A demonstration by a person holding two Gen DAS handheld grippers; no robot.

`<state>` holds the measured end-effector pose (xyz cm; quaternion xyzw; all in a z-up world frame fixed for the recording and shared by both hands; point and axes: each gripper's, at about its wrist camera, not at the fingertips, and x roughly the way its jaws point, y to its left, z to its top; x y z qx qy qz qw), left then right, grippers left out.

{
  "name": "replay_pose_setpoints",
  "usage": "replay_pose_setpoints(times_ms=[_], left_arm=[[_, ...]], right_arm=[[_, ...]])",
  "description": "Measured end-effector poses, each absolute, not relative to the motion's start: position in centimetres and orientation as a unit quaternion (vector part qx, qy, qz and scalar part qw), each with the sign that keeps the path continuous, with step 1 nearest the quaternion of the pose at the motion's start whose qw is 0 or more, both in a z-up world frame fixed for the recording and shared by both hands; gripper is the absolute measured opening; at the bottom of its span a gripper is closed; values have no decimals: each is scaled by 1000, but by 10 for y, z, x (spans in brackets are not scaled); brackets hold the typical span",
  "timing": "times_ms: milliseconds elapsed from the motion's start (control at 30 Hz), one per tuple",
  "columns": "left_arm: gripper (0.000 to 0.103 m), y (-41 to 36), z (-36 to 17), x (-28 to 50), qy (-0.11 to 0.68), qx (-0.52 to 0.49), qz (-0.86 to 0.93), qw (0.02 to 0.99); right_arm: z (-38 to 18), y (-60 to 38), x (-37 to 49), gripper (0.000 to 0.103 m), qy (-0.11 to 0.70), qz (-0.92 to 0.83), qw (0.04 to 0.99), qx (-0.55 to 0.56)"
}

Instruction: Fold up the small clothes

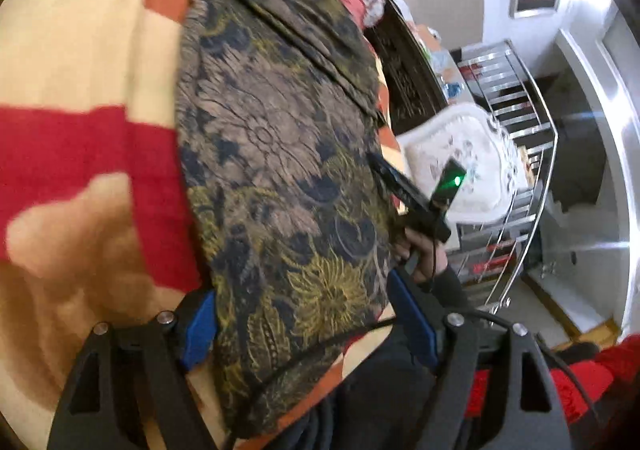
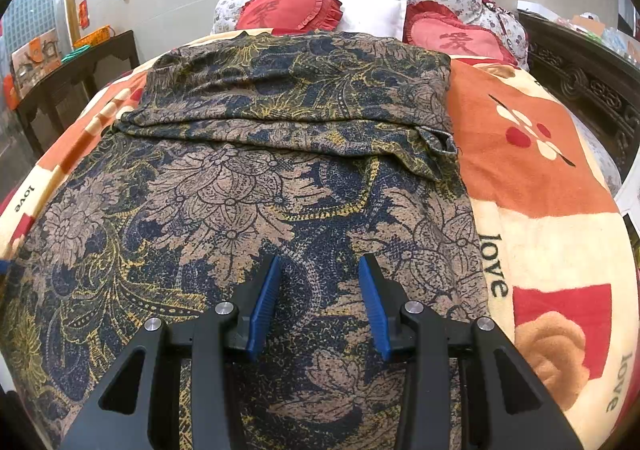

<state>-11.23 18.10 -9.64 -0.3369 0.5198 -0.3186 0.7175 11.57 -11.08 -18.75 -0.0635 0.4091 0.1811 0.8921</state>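
Both sets of blue-padded jaws stand apart: our right gripper [image 2: 319,304] hovers over the near end of the dark floral-print knit garment [image 2: 256,186], our left gripper [image 1: 308,324] straddles its edge. We see its long axis running away across the orange-and-cream fleece blanket [image 2: 532,178], far end already doubled over.

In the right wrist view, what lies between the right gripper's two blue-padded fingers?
Only the dark floral patterned garment, spread flat on the bed; the right gripper is open and nothing else sits in the gap.
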Motion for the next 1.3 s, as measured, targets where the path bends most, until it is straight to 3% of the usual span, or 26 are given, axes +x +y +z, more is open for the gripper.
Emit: replay_pose_setpoints(times_ms=[100,400,500,567,600,700,933,1300], left_arm=[[81,191,-95,-103,512,-356,-287,727],[58,172,-103,-123,556,-337,-286,704],[35,181,-113,-125,562,-358,-256,700],[12,187,-121,-126,570,-366,-239,695],[8,189,-123,-127,574,-367,-234,694],[8,191,-125,-129,579,-367,-236,689],[8,184,-117,-131,600,-330,-257,682],[9,168,-104,-142,592,-273,-246,718]], right_arm=[[-186,-112,115,51,409,181,892,-63],[-187,-111,116,51,410,181,892,-62],[-173,-134,104,51,415,184,889,-57],[-138,-171,90,51,426,179,886,-46],[-131,-177,86,51,431,182,883,-20],[-101,-206,58,51,420,197,885,43],[-65,-263,-10,51,404,161,899,45],[-104,-324,-61,51,465,112,876,63]])
